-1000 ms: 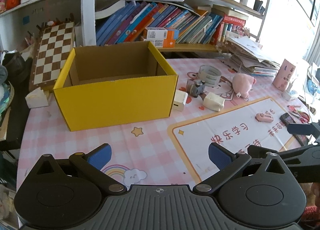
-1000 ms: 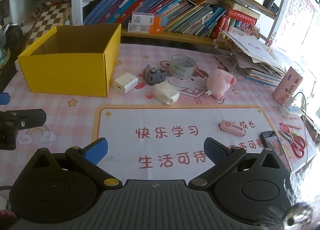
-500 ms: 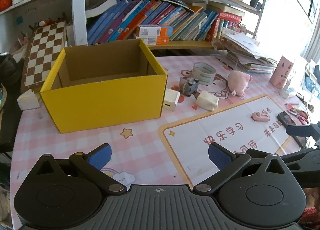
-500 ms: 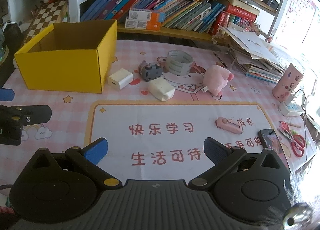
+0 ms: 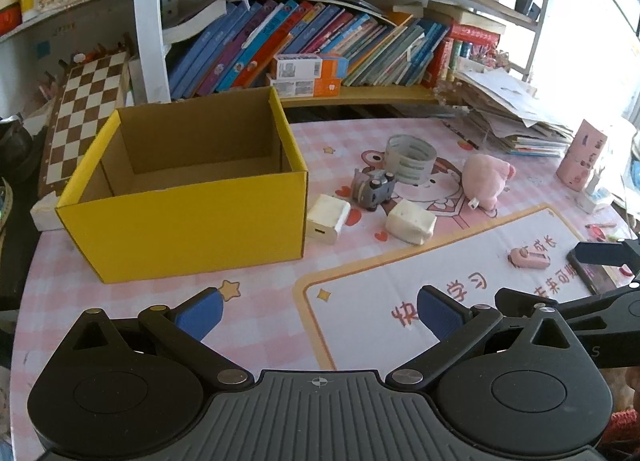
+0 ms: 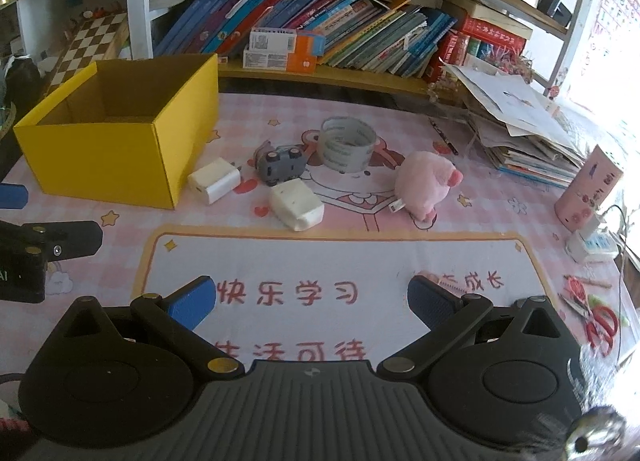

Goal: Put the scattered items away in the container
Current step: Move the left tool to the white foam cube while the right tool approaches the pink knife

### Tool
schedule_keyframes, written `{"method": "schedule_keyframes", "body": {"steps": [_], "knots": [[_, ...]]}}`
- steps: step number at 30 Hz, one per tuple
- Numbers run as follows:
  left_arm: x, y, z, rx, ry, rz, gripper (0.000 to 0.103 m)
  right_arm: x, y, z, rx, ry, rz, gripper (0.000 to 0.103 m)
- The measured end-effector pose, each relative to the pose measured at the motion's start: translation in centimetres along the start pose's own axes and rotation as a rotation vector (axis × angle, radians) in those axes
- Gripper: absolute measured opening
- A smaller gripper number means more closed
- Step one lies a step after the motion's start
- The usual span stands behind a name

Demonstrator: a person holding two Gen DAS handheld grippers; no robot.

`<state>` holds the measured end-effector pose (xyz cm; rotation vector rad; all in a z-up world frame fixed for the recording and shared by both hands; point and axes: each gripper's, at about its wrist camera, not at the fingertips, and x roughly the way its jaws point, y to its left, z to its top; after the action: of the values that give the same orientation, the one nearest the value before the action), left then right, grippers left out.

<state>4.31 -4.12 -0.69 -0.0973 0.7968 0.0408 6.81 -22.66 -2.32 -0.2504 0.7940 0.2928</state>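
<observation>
Yellow box (image 5: pixel 192 221), pink plush pig (image 6: pixel 426 181), grey toy car (image 6: pixel 280 165), brown-and-white checkered chessboard (image 5: pixel 84 117)

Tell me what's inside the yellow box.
The yellow box shows only bare brown cardboard inside; nothing is in it. Its front wall hides the nearest strip of floor.

Yellow box (image 5: pixel 192 217): corrugated cardboard, matt, coated yellow outside, raw brown inside. Table cover (image 6: pixel 360 261): smooth printed sheet with a slight sheen. Tape roll (image 6: pixel 347 144): glossy translucent plastic film. Pink pig toy (image 6: pixel 425 184): soft, fuzzy plush cloth with a small fabric tag. Two white chargers (image 5: pixel 327 213) (image 6: pixel 297 207): smooth plastic, the first faintly glossy. Toy car (image 5: pixel 374 188): grey moulded plastic, matt. Chessboard (image 5: pixel 86 117), at ten o'clock: polished wood. Left gripper (image 5: pixel 318 311) and right gripper (image 6: pixel 311 301): matt black ribbed plastic, metal rivets, blue textured pads.
</observation>
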Motion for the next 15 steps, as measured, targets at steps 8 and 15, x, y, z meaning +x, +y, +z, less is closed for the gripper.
{"method": "schedule_keyframes", "body": {"steps": [8,15], "knots": [[2.1,-2.1,0.8,-0.011,0.042,0.012,0.103,1.8,-3.4,0.1,0.009,0.012,0.053,0.103],[4.0,-2.7,1.2,-0.067,0.057,0.046,0.103,3.9,-6.4,-0.2,0.027,0.034,0.094,0.103]]}}
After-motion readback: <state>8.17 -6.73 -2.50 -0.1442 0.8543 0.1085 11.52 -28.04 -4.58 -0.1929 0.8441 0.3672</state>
